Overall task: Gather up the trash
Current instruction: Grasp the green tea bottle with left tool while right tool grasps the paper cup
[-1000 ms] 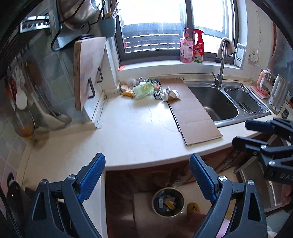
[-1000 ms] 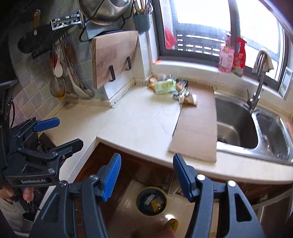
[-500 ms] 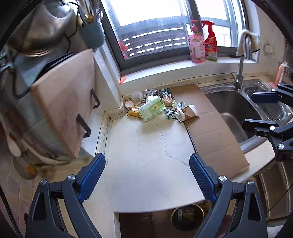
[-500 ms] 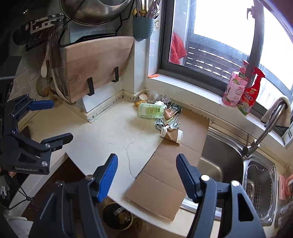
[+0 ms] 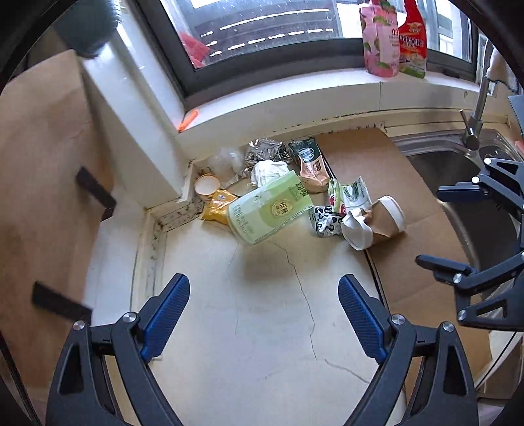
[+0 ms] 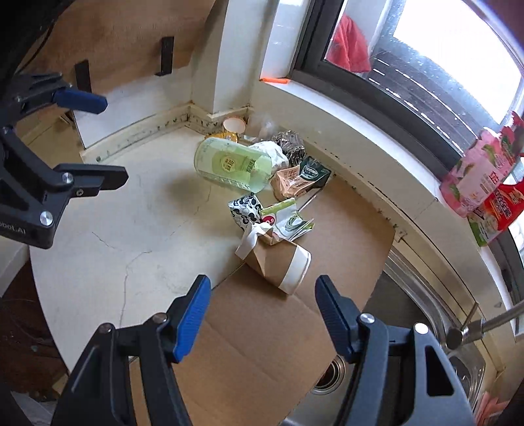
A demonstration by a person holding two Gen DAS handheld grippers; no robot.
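Both grippers have come in from the counter edge and now hang close over the trash heap – the right gripper [image 6: 262, 306], whose jaws have just been opening, stands wide and empty before the crushed brown paper cup [image 6: 280, 262], so I judge that picking starts next. The left gripper [image 5: 263, 313] is also wide and empty, near the pale green plastic bottle [image 5: 268, 209]. The trash lies in the corner of the cracked cream counter [image 5: 262, 327] below the window – partly on a flat brown cardboard sheet [image 6: 262, 344] beside the steel sink [image 5: 458, 170].

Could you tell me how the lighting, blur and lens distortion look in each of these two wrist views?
Left wrist view: the cutting board at the left edge is smeared with blur, the window is washed out, and the window sill bows under the fisheye. Right wrist view: the glass blows out white, and the green bottle casts a soft shadow.
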